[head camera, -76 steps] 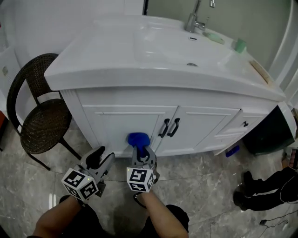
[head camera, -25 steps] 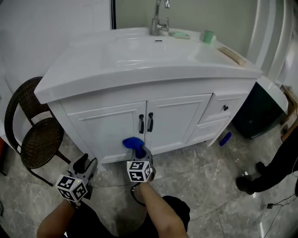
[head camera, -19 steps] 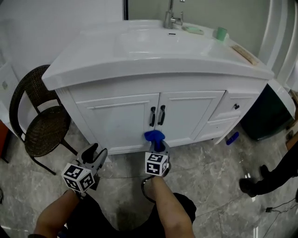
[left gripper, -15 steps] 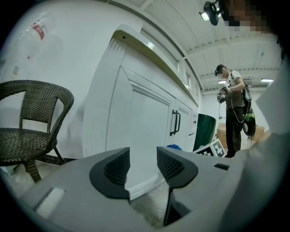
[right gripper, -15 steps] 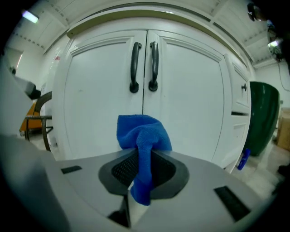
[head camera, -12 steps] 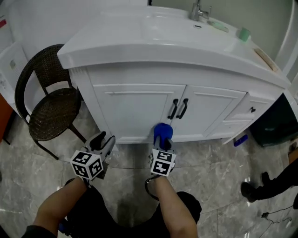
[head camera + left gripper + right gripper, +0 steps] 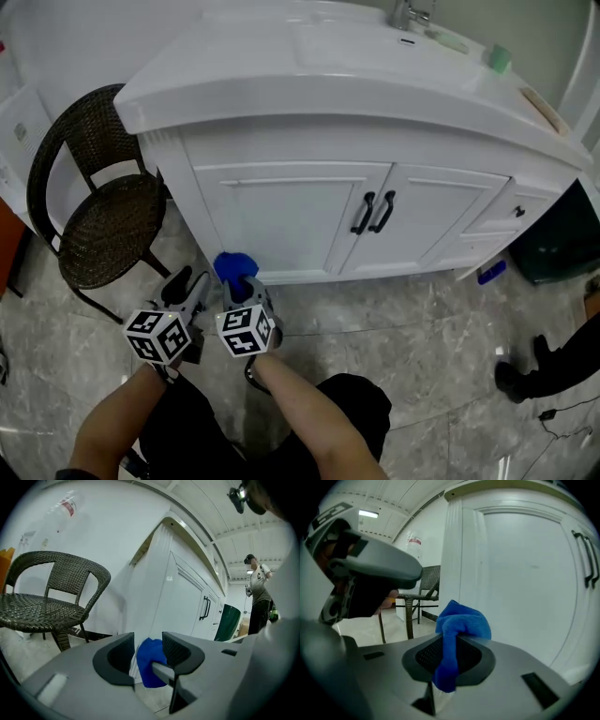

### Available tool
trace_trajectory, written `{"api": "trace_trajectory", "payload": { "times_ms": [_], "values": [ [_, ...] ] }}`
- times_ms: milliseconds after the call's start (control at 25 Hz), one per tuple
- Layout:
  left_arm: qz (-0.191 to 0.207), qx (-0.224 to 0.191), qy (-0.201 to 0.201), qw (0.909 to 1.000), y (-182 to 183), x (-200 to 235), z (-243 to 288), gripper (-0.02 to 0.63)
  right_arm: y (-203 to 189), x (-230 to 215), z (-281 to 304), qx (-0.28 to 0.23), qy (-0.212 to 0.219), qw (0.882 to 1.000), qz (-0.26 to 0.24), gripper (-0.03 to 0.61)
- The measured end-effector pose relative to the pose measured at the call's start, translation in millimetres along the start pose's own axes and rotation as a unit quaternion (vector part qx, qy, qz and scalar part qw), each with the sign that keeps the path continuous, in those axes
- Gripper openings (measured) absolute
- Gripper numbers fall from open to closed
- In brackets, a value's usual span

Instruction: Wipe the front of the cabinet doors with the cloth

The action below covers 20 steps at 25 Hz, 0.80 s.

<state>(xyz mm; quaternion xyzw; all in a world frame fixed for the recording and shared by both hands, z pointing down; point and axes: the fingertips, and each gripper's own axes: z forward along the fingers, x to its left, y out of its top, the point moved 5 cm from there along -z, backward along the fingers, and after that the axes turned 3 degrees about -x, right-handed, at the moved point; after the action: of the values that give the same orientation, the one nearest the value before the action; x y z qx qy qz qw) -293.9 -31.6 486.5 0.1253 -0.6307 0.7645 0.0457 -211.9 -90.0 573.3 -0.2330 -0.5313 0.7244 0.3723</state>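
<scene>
- Clamping down on the blue cloth (image 7: 461, 620) with the right gripper (image 7: 449, 656): jaws pinched together on one fold, the rest bunched up in a soft lump above them.
- Hovering just to its left with the left gripper (image 7: 149, 652), jaws apart and gripping nothing, only that blue lump showing through the gap from beyond.
- Looking down from the head view: both marker cubes side by side, low over the grey marble floor (image 7: 422, 319), forearms reaching in from below.
- Pushing the cloth up to the bottom left corner of the left cabinet door (image 7: 281, 220), right by the cabinet's base; hard to tell whether it actually presses on the panel or sits just short of it.
- Moving along the white front: right cabinet door (image 7: 441, 220) next over, two black handles (image 7: 375, 212) paired where the doors meet, well apart from the cloth.
- Off to the left, beside the cabinet's end: a dark wicker chair (image 7: 103, 216).
- Up top and farthest back: white countertop (image 7: 281, 66), a tap (image 7: 408, 14), a small green cup (image 7: 500, 58).
</scene>
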Motion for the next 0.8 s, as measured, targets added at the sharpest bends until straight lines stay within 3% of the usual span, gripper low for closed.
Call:
{"api": "trace_trajectory", "payload": {
  "times_ms": [120,320,480,600,800],
  "values": [
    [0.004,0.0,0.002,1.0,0.8,8.2,-8.5,0.19,-12.1,-9.2,13.8,0.019,-0.011,0.999,0.028,0.049],
    [0.012,0.006,-0.011,0.9998,-0.8,5.9,-4.4,0.19,-31.2,-69.2,-8.7,0.041,-0.072,0.995,0.057,0.049],
    [0.012,0.007,-0.033,0.9994,-4.7,-16.8,15.3,0.19,-52.6,-145.7,-46.4,0.048,-0.157,0.978,0.126,0.049],
    [0.021,0.01,-0.057,0.9981,-8.6,-44.2,27.5,0.19,-63.4,-196.4,-82.8,0.061,-0.218,0.963,0.144,0.049],
    [0.037,0.016,-0.075,0.9963,-13.1,-69.7,41.9,0.19,-76.5,-233.9,-116.7,0.071,-0.256,0.95,0.161,0.049]
  ]
}}
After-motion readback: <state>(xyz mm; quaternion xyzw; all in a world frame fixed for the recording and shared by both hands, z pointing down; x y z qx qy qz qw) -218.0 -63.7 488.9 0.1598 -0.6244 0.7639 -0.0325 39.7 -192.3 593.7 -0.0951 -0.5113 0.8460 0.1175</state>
